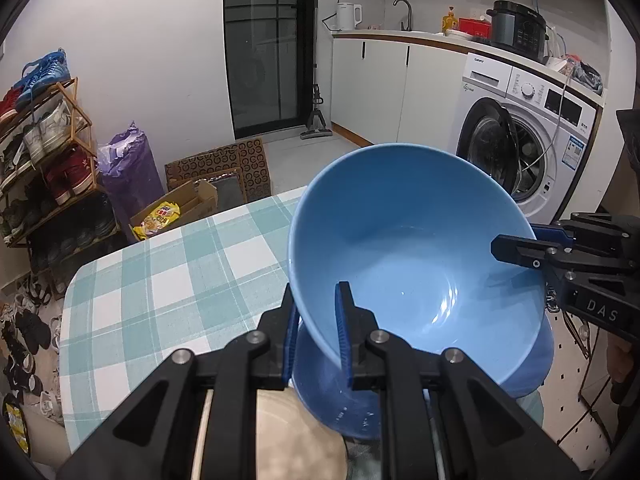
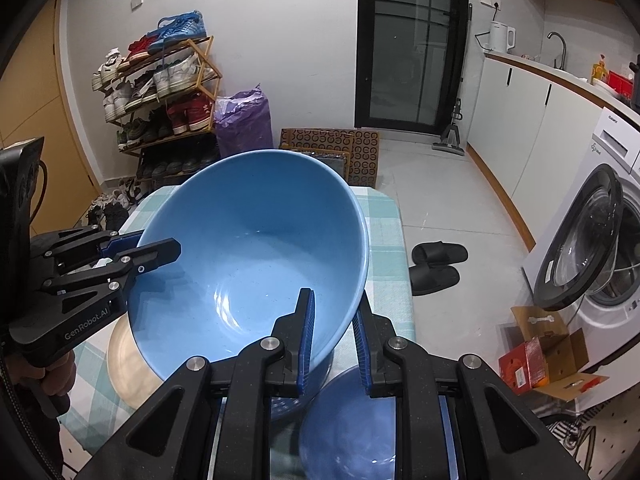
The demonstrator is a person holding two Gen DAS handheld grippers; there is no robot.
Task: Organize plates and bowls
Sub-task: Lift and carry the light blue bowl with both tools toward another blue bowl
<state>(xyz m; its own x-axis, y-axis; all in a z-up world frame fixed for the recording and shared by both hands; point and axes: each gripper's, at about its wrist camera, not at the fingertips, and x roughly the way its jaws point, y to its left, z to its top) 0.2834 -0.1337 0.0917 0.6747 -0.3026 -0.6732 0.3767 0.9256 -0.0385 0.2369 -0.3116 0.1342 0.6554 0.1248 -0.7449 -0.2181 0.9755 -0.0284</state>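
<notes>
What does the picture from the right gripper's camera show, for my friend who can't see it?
Two hand-held grippers hold a big blue bowl tilted above a checked table: the right hand-held gripper pinches its near rim, the left hand-held gripper the opposite rim. Beneath sit another blue bowl and a beige plate.

The far half of the table (image 1: 160, 280) is bare cloth, so a gripper can pass freely there, up to the far edge and the far left corner. Near the front edge the way is blocked: a beige plate (image 2: 128, 364) lies at the left, a second blue bowl (image 2: 348, 432) beside it at the right.
</notes>
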